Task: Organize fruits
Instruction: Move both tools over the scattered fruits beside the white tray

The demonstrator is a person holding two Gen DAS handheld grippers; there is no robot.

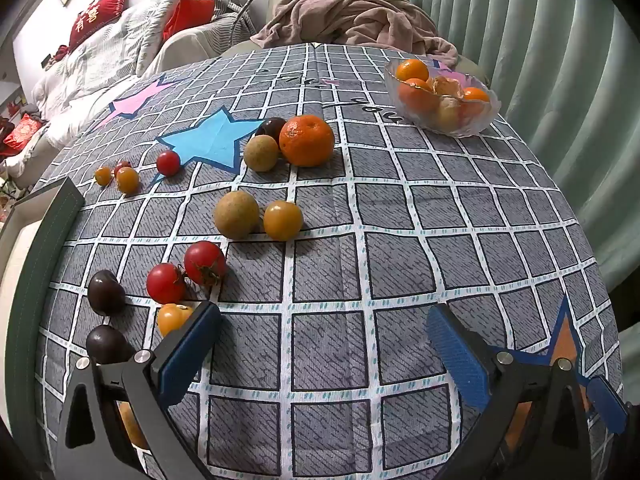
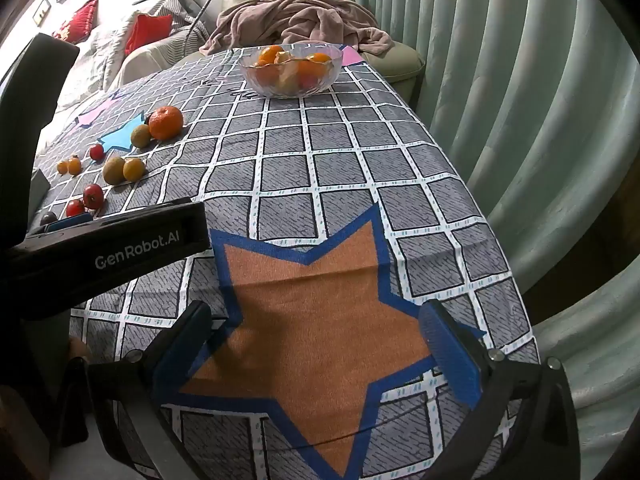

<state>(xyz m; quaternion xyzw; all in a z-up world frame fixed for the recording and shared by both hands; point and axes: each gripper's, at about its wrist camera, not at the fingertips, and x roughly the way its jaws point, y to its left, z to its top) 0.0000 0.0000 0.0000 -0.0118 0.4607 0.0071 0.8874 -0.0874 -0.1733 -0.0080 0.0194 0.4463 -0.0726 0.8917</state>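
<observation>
Loose fruit lies scattered over the left half of the desk (image 1: 400, 240), on a grid-patterned cloth. A glass bowl (image 1: 442, 98) at the far right edge already holds oranges and a peeled one, so it is likely the collecting point.

Left gripper (image 1: 320, 344): jaws wide apart, nothing held, low over the cloth. A yellow tomato (image 1: 172, 318) sits just beside its left pad, with two red tomatoes (image 1: 166, 282) and two dark plums (image 1: 106, 292) near. A big orange (image 1: 307, 140) and brown round fruits (image 1: 236, 214) lie farther out.

Right gripper (image 2: 316, 352): jaws spread, empty, over the orange star print (image 2: 312, 320), well apart from any fruit; probably waiting.

Judgement: the nearest cluster is the handiest next pick.
</observation>
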